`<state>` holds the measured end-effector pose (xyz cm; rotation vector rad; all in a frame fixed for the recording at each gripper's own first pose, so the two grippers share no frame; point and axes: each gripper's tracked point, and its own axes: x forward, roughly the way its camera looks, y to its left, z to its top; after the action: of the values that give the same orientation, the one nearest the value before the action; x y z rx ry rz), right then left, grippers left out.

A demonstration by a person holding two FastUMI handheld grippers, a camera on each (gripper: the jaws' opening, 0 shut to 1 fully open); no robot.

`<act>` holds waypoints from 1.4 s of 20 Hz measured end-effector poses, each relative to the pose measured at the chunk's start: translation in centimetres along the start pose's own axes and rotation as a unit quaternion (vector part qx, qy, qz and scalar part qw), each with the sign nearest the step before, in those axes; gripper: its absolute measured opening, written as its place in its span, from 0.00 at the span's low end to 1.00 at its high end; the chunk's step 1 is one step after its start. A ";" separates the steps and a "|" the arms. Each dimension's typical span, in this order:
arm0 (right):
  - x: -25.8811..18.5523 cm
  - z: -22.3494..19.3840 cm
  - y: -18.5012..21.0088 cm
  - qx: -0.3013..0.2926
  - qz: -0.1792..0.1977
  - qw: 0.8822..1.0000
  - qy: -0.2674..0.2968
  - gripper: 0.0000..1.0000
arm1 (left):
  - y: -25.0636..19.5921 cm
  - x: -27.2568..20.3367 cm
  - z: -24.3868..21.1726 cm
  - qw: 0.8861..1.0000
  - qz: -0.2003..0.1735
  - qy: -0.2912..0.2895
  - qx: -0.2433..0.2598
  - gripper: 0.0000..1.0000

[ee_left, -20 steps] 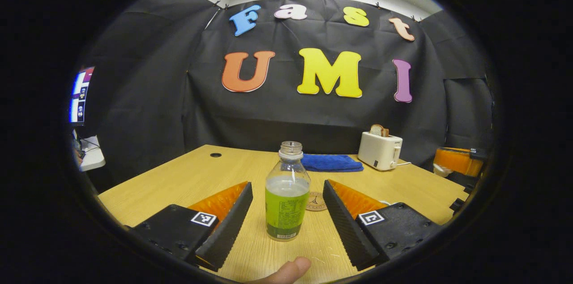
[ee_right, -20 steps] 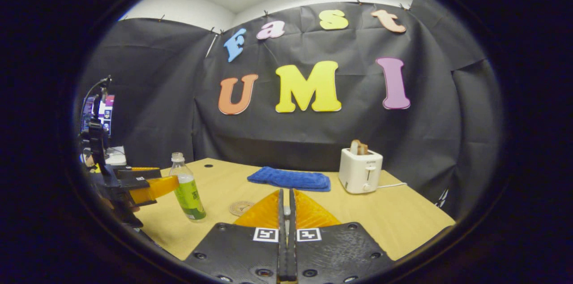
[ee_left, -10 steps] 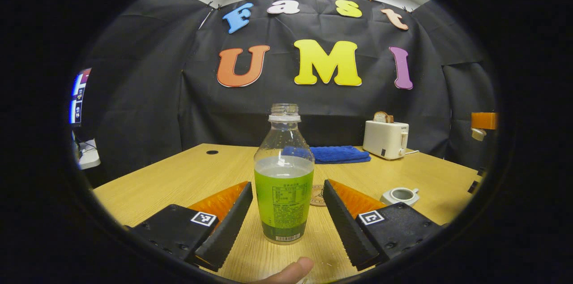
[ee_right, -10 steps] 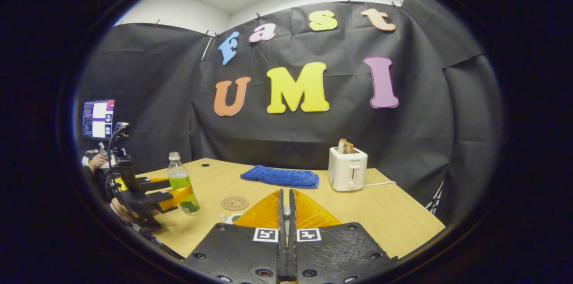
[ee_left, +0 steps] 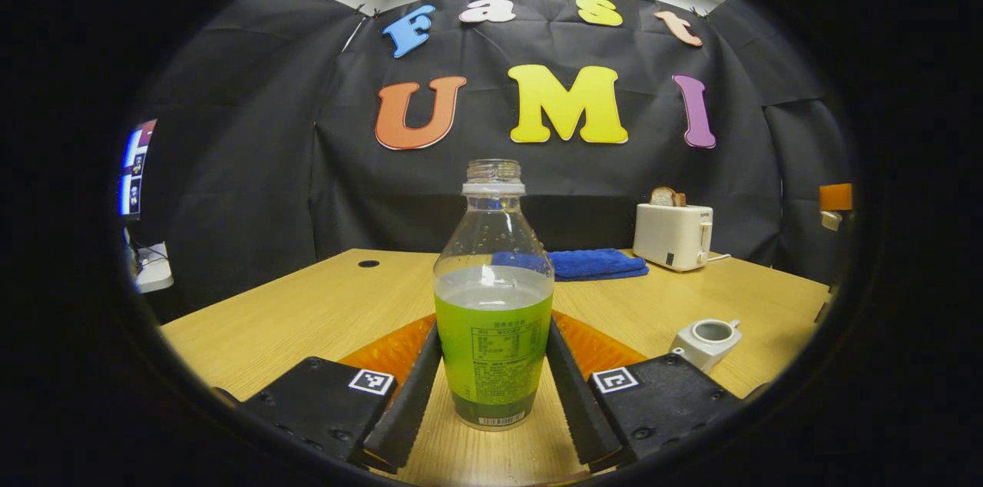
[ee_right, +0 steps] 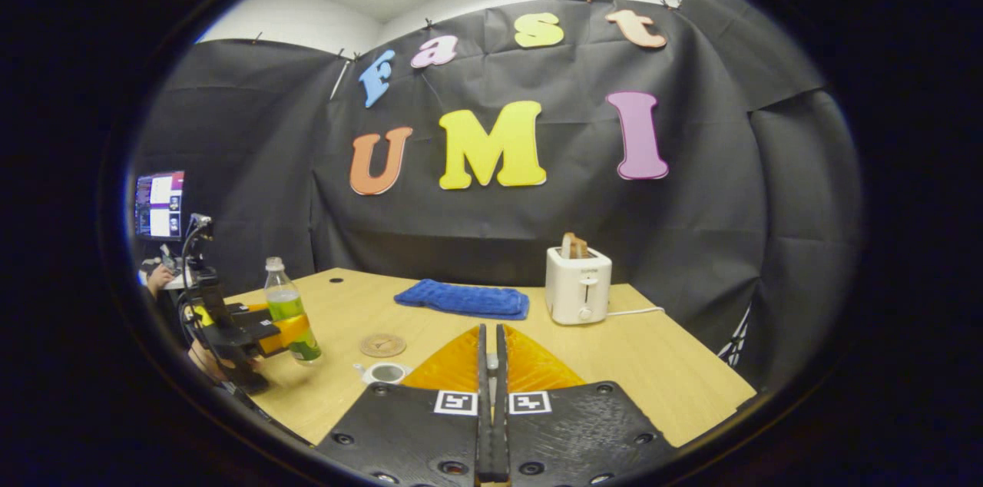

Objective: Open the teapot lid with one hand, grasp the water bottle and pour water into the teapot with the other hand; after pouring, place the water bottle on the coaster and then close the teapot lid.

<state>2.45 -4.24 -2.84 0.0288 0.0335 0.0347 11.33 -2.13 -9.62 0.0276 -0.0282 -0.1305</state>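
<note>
We see the water bottle [ee_left: 493, 318] standing upright and uncapped on the wooden table [ee_left: 322, 303], partly filled, with a green label around its lower half. The left gripper [ee_left: 491, 379] has its two fingers closed in against the bottle's sides, one on each flank of the label, so it is clamped on the bottle while the base rests on the table. In the right gripper view we find the same bottle [ee_right: 288, 310] at the far left of the table with that gripper [ee_right: 273, 329] around it. The white teapot [ee_left: 706, 341] sits open-topped to the right of the bottle, near the table's front edge, and we also see it [ee_right: 384, 372] just ahead of the right gripper [ee_right: 491, 364], whose fingers are pressed together; whether they pinch anything we cannot tell. A round coaster [ee_right: 382, 345] lies between bottle and teapot. Farther back are a folded blue cloth [ee_right: 461, 299] and a white toaster [ee_right: 577, 285].
</note>
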 end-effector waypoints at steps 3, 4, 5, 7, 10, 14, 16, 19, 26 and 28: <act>0.6 -0.5 -1.7 0.009 -0.012 1.000 0.011 0.00 | -0.2 -0.9 1.6 0.998 0.017 0.003 0.055 0.78; 0.6 -0.6 -2.4 0.016 -0.017 1.000 0.016 0.00 | -0.4 -1.2 2.3 0.997 0.020 0.003 0.077 0.77; 0.6 -0.7 -3.1 0.022 -0.022 0.999 0.020 0.00 | -0.7 -1.4 3.2 0.995 0.021 0.007 0.095 0.77; 0.5 -0.4 -4.4 0.032 -0.034 0.999 0.022 0.00 | -1.8 -2.1 4.7 0.992 0.014 0.007 0.129 0.77; 0.0 0.1 -6.3 0.038 -0.050 0.998 0.015 0.00 | -1.7 -3.0 5.9 0.982 0.019 0.019 0.186 0.76; 0.3 -0.5 -6.9 0.037 -0.054 0.998 0.025 0.00 | -0.6 -3.4 5.6 0.965 0.028 0.052 0.254 0.76; 0.6 -0.9 -7.1 0.037 -0.056 0.997 0.033 0.00 | 0.1 -3.3 5.2 0.949 0.037 0.064 0.307 0.76; 0.7 -1.1 -7.3 0.030 -0.059 0.997 0.035 0.00 | 0.5 -3.4 4.7 0.913 0.045 0.082 0.398 0.76; 1.5 -2.5 -8.0 0.031 -0.060 0.996 0.058 0.00 | -2.3 -3.1 3.2 0.801 0.031 0.109 0.588 0.75; 1.4 -2.6 -8.0 0.032 -0.063 0.996 0.060 0.00 | -2.5 -3.3 3.6 0.775 0.043 0.116 0.620 0.75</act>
<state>4.07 -12.15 -5.69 0.0881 0.1568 -0.0902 7.59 -4.25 -6.16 1.3813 0.1387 0.0049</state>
